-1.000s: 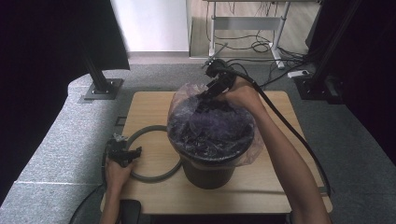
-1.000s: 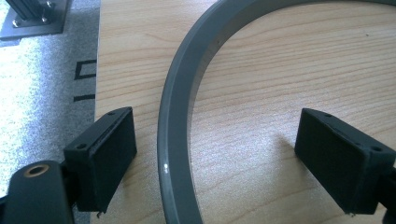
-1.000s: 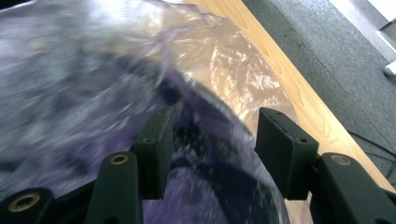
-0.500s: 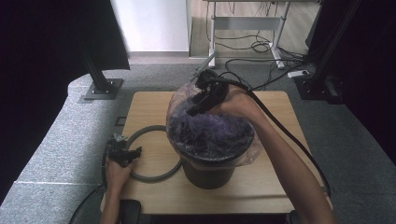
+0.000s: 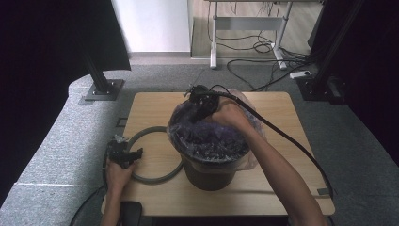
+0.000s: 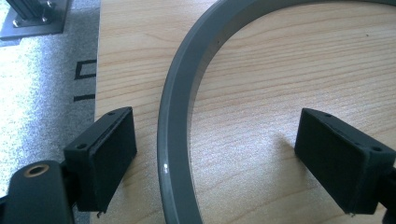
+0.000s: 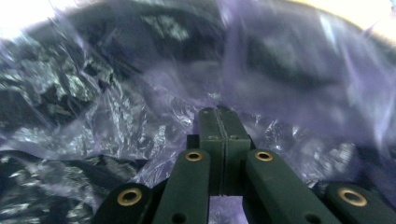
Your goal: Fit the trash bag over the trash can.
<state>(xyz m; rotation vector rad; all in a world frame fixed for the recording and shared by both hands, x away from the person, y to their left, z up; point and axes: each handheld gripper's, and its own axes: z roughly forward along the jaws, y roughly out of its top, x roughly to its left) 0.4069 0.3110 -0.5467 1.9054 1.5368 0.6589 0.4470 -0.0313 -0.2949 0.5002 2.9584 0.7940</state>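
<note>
A dark bin [image 5: 207,175] lined with a purple see-through bag [image 5: 210,141] stands mid-table. My right gripper [image 5: 196,113] dips into the bag's far-left mouth. In the right gripper view its jaws [image 7: 218,119] have just been closing and now meet flat, with no plastic visibly between them; crinkled bag film [image 7: 107,121] lies all around. A grey ring [image 5: 141,177] lies flat on the table left of the bin. My left gripper [image 5: 133,153] rests at the ring's left side, open. In the left gripper view the ring's band [image 6: 177,116] runs between the two wide-apart pads [image 6: 109,149].
The wooden table [image 5: 150,108] sits on grey carpet. The right gripper's black cable [image 5: 291,141] trails over the table's right side. Black stand legs [image 5: 101,87] and loose floor cables [image 5: 263,47] lie beyond the far edge.
My right hand has moved left and down into the bag's mouth, and its jaws have closed. The left hand and the ring have stayed put.
</note>
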